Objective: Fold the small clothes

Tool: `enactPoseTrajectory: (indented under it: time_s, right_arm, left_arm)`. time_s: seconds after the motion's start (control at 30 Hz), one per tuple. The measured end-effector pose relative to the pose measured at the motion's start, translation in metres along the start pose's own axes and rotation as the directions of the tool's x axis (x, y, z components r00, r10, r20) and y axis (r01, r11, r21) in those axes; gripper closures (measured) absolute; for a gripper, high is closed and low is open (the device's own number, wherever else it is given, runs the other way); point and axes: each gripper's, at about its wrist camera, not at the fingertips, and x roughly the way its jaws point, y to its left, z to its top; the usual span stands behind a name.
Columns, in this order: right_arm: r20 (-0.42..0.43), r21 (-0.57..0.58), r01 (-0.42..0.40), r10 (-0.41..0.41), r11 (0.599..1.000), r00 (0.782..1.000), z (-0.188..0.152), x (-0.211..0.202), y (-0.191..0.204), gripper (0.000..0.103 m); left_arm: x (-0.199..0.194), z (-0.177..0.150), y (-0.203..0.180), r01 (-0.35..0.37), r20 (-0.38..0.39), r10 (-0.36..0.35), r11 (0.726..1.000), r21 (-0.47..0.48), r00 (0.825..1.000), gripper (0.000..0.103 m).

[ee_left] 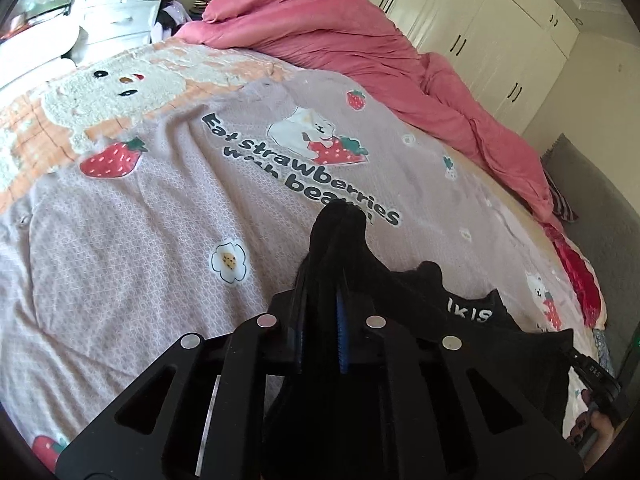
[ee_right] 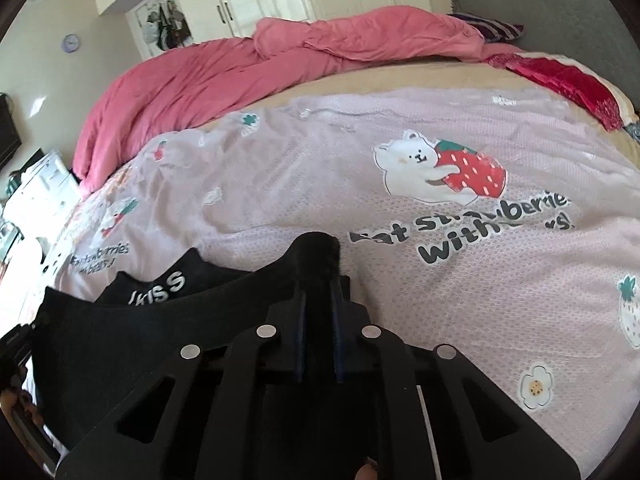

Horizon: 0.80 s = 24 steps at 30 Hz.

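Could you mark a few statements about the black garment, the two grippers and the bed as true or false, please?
1. The left gripper is shut on the black garment. True.
2. The right gripper hangs open above the garment. False: its jaws are shut on black fabric.
3. The garment bears white lettering. True.
4. The bedspread is plain grey. False: it is pale pink with strawberries and bears.
5. A pink duvet lies bunched along the far side. True.
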Motion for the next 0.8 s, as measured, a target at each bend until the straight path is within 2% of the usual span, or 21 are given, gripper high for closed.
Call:
enactPoseTrajectory:
  time_s: [0.13,0.3,0.73,0.8]
  right_arm:
    - [-0.033,0.037,0.019,-0.018,0.999,0.999,-0.002,0.016,-0.007,0.093]
    - [-0.054,0.062,0.046,-0.043,0.997,0.998,-0.011,0.03,-0.014,0.093]
    - [-0.042,0.064,0.06,-0.057,0.996,0.997,-0.017,0.023,-0.014,0.09]
    - [-0.037,0.058,0.069,-0.067,0.996,0.997,-0.018,0.019,-0.013,0.086]
  left_arm:
    - [0.014,-0.002,0.009,-0.01,-0.035,0.009,1.0,-0.021,0.999,0.098]
    - [0.024,-0.005,0.01,-0.031,-0.054,0.031,1.0,-0.005,0.998,0.098]
    - [0.022,-0.005,0.013,-0.04,-0.061,0.039,0.999,-0.01,0.997,0.091]
    - [0.02,-0.004,0.013,-0.042,-0.057,0.042,0.999,-0.007,0.997,0.091]
